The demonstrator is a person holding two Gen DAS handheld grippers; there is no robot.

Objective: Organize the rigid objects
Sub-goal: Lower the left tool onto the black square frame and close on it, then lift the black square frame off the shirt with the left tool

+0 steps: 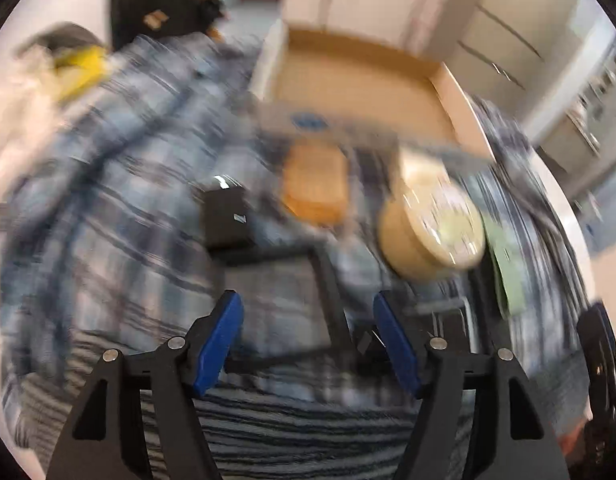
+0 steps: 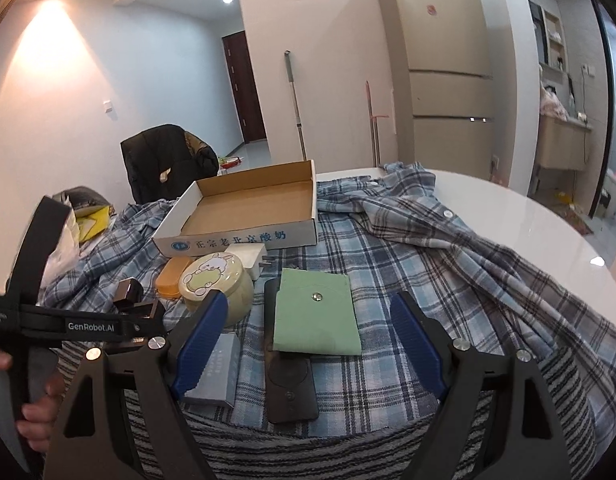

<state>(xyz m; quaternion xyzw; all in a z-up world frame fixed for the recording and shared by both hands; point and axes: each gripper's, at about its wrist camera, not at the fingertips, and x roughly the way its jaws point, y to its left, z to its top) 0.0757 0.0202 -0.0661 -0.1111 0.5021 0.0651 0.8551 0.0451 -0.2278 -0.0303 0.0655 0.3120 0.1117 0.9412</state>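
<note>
1. Right wrist view: the right gripper point(image 2: 308, 344) has its blue fingers point(image 2: 199, 340) spread wide, with nothing pinched.
2. Between them lie a green pouch point(image 2: 318, 312) on a black flat case point(image 2: 291, 384), on a checked shirt point(image 2: 408, 248) over the white bench point(image 2: 528, 232).
3. A round bunny tin point(image 2: 215, 286) and an orange box point(image 2: 172, 278) sit just in front of the empty cardboard box point(image 2: 247, 208).
4. The left gripper point(image 1: 308, 340) view is blurry; its fingers are apart and hold nothing.

White round table point(image 2: 528, 232) under plaid shirt point(image 2: 408, 248) and striped cloth point(image 2: 308, 448)
</note>
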